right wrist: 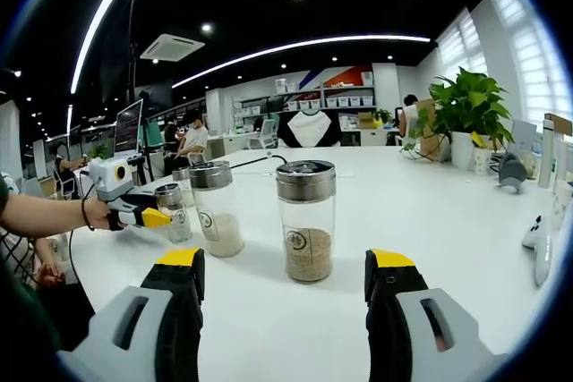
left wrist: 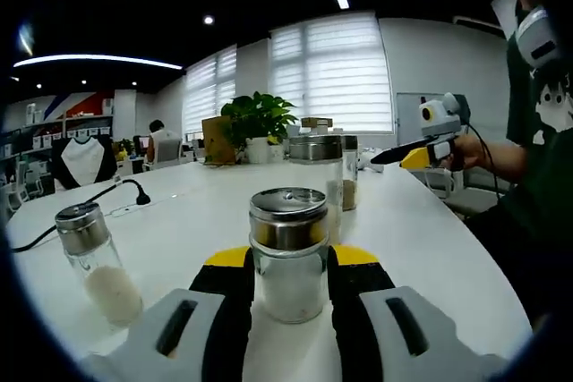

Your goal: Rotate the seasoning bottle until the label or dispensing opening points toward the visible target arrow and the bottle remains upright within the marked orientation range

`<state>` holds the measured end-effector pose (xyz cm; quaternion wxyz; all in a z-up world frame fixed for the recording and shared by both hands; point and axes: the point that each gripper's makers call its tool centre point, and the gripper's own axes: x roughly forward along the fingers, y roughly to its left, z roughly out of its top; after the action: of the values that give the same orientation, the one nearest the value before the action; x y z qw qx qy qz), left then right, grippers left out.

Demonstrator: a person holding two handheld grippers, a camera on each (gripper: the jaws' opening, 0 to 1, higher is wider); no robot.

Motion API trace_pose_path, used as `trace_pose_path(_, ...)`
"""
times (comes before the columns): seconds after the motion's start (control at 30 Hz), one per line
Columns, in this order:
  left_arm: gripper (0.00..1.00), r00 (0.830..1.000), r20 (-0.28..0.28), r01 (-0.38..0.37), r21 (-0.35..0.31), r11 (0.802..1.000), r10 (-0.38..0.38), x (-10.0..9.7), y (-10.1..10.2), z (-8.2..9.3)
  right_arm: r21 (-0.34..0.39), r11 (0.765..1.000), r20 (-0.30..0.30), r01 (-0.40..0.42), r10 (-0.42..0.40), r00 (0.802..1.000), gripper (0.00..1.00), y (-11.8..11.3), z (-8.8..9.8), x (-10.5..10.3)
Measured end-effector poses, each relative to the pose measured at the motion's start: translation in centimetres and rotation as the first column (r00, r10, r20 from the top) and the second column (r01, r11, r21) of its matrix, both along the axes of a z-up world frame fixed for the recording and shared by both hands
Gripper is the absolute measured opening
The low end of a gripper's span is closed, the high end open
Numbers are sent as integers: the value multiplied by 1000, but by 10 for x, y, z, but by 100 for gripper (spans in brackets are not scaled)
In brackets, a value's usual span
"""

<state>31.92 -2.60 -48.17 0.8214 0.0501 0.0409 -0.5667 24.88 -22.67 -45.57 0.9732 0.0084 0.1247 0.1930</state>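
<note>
The left gripper (left wrist: 291,288) pinches a clear glass bottle (left wrist: 288,255) with a steel lid, upright on the white table (left wrist: 430,248) and holding pale grains. The right gripper (right wrist: 285,285) is spread wide before another bottle (right wrist: 306,221) of tan grains; its small label is too blurred to read.

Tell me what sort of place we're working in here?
Most likely an open-plan office: a long white table holding the seasoning bottles, a person seated by a monitor, shelving along the far wall, and blinds over large windows.
</note>
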Motion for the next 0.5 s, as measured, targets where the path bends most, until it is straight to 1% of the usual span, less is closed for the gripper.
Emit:
trace_pose_path(0.2,34,999,-13,41,0,999,-41,0,0,0,11,1000,-6,1,-1,1000,74,-1,-1,0)
trace_pose_path(0.33,34,999,-8,52,-8,999,-52,0,0,0,5,1000,-10,-1,1,1000,74,-1,0,0)
trace_pose_path(0.4,34,999,-9,54,-8,999,-54,0,0,0,3,1000,-2,0,0,1000,74,-2,3,1)
trace_pose_path(0.5,34,998,-20,55,-6,998,-55,0,0,0,1,1000,-2,2,-2,1000,74,-3,2,1)
